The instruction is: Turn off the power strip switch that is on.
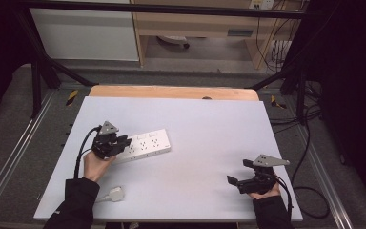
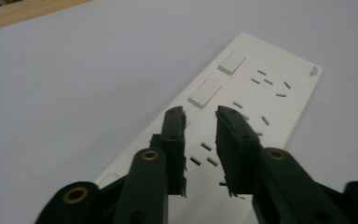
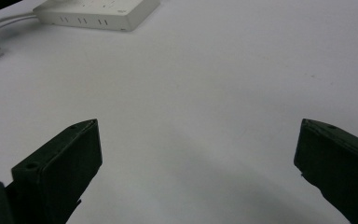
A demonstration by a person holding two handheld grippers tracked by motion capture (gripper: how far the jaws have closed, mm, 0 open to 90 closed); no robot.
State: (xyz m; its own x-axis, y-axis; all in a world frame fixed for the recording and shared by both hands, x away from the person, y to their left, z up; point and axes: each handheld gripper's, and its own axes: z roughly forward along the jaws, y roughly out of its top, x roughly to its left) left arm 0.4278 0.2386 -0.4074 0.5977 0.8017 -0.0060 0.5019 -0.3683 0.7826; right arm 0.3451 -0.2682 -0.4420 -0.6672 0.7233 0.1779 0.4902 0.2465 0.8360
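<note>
at about nine o'clock on the tabletop (image 1: 195, 143) lies the white power strip (image 1: 145, 145), flat, its long axis running roughly from eight toward two o'clock. the left gripper (image 1: 119, 142) hangs over the strip's near end; in the left gripper view its fingers (image 2: 175, 140) stand narrowly parted above the socket slots, with nothing between them, and whether the tips touch the strip's face i cannot tell. two rocker switches (image 2: 204, 93) sit just ahead of the tips, toward twelve o'clock in that view. my judgement: the work is at an early stage, the gripper lining up on the strip, perhaps to press a switch, with no plug seated in any socket. the strip's white plug (image 1: 116, 194) lies loose near the front edge at seven o'clock, its cord trailing toward the person's left sleeve.

the right gripper (image 1: 242, 175) rests well apart at about four o'clock, its fingers (image 3: 70, 158) spread wide over bare surface, holding nothing.

the tabletop is pale lavender-white and matte, with a wooden strip along its far edge. beyond it are grey floor, a black frame, a white cabinet, a wooden desk and cables at one o'clock
</note>
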